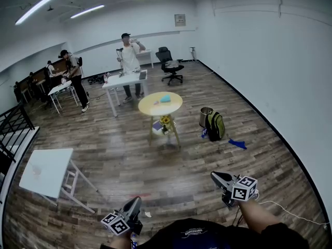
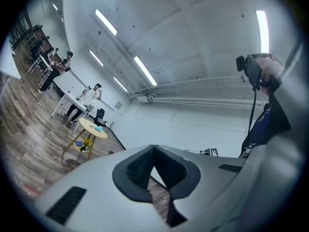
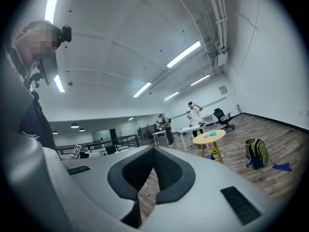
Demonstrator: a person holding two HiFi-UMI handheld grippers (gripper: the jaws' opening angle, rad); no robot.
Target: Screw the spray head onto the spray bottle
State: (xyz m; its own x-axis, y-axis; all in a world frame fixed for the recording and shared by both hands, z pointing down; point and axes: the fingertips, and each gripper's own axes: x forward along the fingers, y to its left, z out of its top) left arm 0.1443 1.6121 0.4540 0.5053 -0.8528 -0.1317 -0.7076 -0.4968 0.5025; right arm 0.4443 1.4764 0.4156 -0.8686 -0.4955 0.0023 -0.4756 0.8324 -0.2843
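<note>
No spray bottle or spray head can be made out for certain in any view. The nearest guess is a small teal thing [image 1: 165, 98] on the round yellow table [image 1: 153, 108] at the centre of the head view, well away from both claws, but it is too small to identify. The left gripper [image 1: 136, 201], at the lower left of that view, has its jaws pressed together with nothing between them; its own view shows only floor through the slit below the pads. The right gripper [image 1: 217, 177], at the lower right, is likewise closed and empty, and both are held out over bare wooden floor [image 1: 171, 175]. A spray bottle is probably light, thin-walled plastic, smooth enough to slip and soft enough to dent when empty. One claw should take the body around its middle with moderate pressure. The other should take the spray head by its ribbed collar rather than the trigger or nozzle. The dangling tube has to go in first, and the plastic thread may cross if the head is started tilted. As for writing, the marker cubes [image 1: 244, 189] carry only black-and-white square patterns. A framed sign [image 1: 179, 19] high on the far wall and the pale print on the dark shirt [image 1: 194, 232] at the bottom edge are too small to read.
</note>
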